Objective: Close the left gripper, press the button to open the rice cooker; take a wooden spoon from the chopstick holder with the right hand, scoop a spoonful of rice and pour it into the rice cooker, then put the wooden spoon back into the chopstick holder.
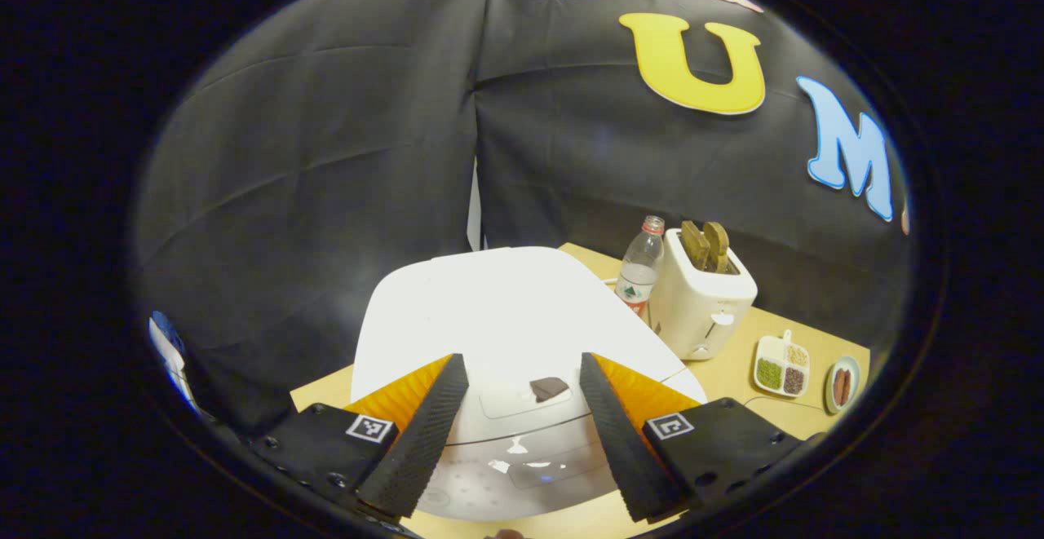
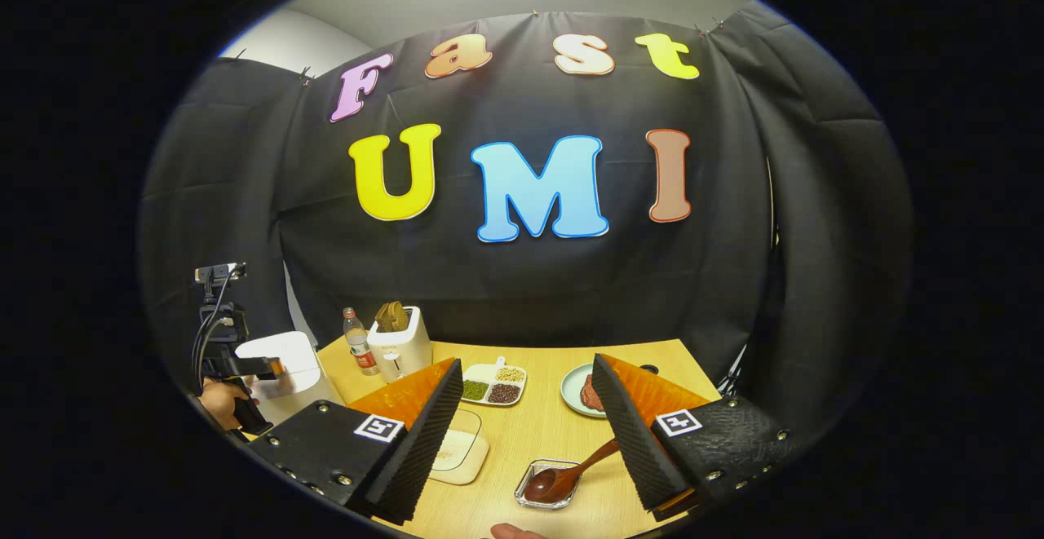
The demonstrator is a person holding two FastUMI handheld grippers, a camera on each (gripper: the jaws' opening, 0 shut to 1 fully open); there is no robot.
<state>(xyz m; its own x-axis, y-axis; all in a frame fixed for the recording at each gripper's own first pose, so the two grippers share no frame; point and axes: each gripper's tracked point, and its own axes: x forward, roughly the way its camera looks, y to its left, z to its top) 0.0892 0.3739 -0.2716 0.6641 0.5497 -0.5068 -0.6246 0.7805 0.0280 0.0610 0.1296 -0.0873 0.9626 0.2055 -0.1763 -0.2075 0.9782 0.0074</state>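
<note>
While both grippers gape wide, left gripper point(image 1: 515, 433) fingers hide rice cooker point(image 1: 506, 319) edges

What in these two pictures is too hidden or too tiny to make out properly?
- Rice cooker, left gripper view: the left claw, open, hides parts of its front panel.
- Wooden spoon, right gripper view: the right claw's finger covers its handle end.
- Square container, right gripper view: the other finger hides part of it.
- Divided dish: its contents are too small to identify.
- Plate: partly behind a finger.
</note>
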